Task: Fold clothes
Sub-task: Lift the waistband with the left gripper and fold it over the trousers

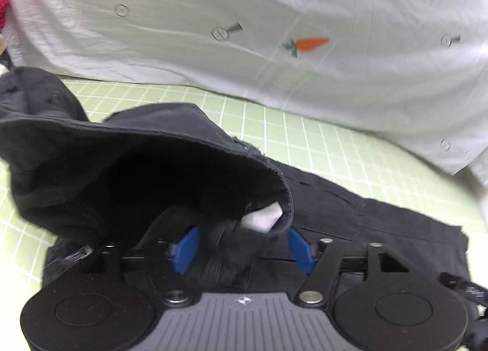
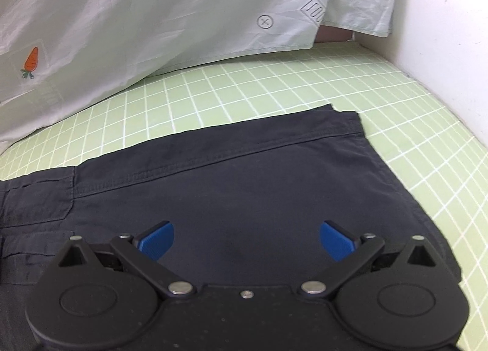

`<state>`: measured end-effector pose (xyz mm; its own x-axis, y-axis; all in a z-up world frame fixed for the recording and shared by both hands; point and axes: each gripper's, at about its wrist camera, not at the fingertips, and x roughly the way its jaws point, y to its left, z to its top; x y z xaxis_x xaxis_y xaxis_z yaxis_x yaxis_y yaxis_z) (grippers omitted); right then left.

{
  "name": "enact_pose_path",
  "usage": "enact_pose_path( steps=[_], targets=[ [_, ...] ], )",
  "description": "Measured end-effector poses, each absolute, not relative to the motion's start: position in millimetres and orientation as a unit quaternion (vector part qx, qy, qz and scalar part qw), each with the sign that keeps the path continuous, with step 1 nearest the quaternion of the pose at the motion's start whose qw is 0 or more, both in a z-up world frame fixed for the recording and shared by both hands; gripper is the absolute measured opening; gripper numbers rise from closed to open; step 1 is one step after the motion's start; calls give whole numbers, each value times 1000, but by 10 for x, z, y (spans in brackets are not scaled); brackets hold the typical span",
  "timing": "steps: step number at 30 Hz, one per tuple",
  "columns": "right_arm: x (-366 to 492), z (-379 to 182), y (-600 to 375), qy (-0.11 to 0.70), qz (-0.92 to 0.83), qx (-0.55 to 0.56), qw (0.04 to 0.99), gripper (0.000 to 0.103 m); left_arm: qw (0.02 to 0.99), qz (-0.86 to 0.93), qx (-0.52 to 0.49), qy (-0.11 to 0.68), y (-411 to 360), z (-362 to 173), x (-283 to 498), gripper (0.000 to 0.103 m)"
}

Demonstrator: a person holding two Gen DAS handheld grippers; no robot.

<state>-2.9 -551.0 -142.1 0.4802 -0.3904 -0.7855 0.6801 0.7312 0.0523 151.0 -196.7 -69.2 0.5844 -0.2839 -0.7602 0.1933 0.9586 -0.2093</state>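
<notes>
Dark shorts [image 2: 244, 186] under both claws
Left claw [image 1: 242, 247] released, cloth bunched at its 12 o'clock; right claw [image 2: 246, 239] released above flat fabric.

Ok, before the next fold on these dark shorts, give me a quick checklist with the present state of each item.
1. Left gripper released: ok; pads apart, folded waistband fabric between them, apparently unpressed.
2. Right gripper free: ok, open above the shorts, nothing between the pads.
3. Right leg lying flat: ok, smooth on the green grid mat.
4. Folded-over part settled: not ok, it stands bunched, with the white label exposed.
5. Carrot-print sheet off the shorts: ok in both views.
6. Edges aligned: cannot tell.
</notes>
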Motion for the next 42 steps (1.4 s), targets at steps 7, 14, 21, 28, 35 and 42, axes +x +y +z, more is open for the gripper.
enact_pose_path(
  steps=[7,14,21,28,35,42],
  targets=[
    [-125,-1411,-5250,400,-306,184,844,103,899,-98,-125,408,-1437,-364,1373,71],
    [-164,-1365,-5127,402,-319,176,840,103,907,-9,-142,396,-833,-390,1506,72],
    [-63,-1351,-5019,420,-320,149,836,103,910,-7,-156,383,-519,-543,1780,68],
    [16,-1368,-4972,430,-320,141,832,103,914,-101,-131,370,-792,-487,1928,14],
    [6,-1407,-4985,431,-319,151,831,103,878,-175,-73,440,-1684,-824,1823,15],
    [-41,-1399,-5052,423,-322,155,832,103,882,-180,-85,427,-1591,-691,1723,41]
  ],
)
